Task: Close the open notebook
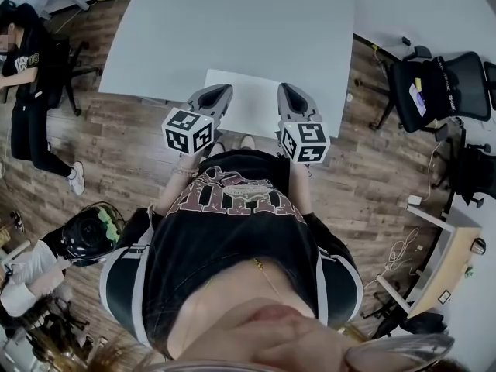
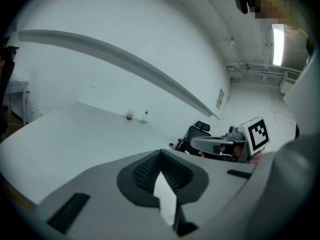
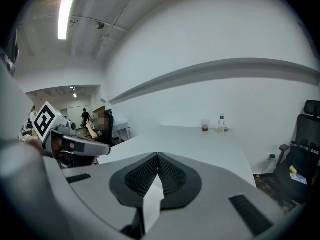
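i'm looking down over the wearer's black t-shirt point(image 1: 232, 231) at a white table point(image 1: 232, 22), and the notebook point(image 1: 248, 103) lies flat at its near edge, right in front of the body. it shows only as a pale white rectangle, with no spine or cover that i can make out from up here. the left gripper point(image 1: 223, 90) sits over the notebook's left side and the right gripper point(image 1: 287, 88) over its right side, both reaching forward and tilted a little downward, with their marker cubes toward me. i cannot tell from the head view whether either one touches the paper. in the left gripper view the two ribbed pads point(image 2: 147, 171) meet at their tips, so that tong is closed with nothing pinched between them; a white sliver shows through the gap below the tips, table or page, i cannot say which. the right gripper view shows the same: pads point(image 3: 172, 174) together at the tips, closed, holding nothing, with a white wedge below them. each gripper view catches the other gripper off to the side. far across the table, near the wall, a small cup point(image 3: 205, 125) and a small bottle point(image 3: 221, 123) stand just beside each other. a black office chair point(image 1: 449, 84) stands on the wood floor to the right of the table.
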### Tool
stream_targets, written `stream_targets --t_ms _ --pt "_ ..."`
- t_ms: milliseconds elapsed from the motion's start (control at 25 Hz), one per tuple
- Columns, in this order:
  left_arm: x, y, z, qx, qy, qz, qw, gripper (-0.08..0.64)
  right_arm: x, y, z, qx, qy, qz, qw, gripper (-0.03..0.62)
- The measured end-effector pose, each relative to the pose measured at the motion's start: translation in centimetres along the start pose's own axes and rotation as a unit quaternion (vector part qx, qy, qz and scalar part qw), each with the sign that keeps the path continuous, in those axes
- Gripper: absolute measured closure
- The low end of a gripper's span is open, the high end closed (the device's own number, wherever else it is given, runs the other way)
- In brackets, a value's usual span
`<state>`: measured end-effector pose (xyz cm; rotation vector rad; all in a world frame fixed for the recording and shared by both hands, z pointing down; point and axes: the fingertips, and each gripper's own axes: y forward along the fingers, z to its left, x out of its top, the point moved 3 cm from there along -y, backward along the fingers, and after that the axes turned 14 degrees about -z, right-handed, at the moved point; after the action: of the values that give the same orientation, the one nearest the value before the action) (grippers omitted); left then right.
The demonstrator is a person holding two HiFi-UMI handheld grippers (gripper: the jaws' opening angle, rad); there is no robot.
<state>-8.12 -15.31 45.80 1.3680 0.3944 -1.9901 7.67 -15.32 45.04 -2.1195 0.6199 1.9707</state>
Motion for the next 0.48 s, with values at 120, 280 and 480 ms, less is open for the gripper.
stream_targets --t_ms 120,280,480 --pt "-0.5 0.6 -0.3 0.007 -0.004 0.006 0.9999 0.512 -0.3 -0.2 -0.9 0.004 0.000 0.009 1.000 0.574" --pt "-1.4 1.2 -0.6 0.025 -0.009 0.009 0.9996 0.512 -1.0 -0.5 -2.3 0.015 -0.005 0.021 1.000 0.574" --pt "-3.0 0.8 -0.4 0.050 -0.013 0.007 0.9986 0.512 -2.5 -0.7 -2.7 0.040 -0.008 0.030 0.999 0.574"
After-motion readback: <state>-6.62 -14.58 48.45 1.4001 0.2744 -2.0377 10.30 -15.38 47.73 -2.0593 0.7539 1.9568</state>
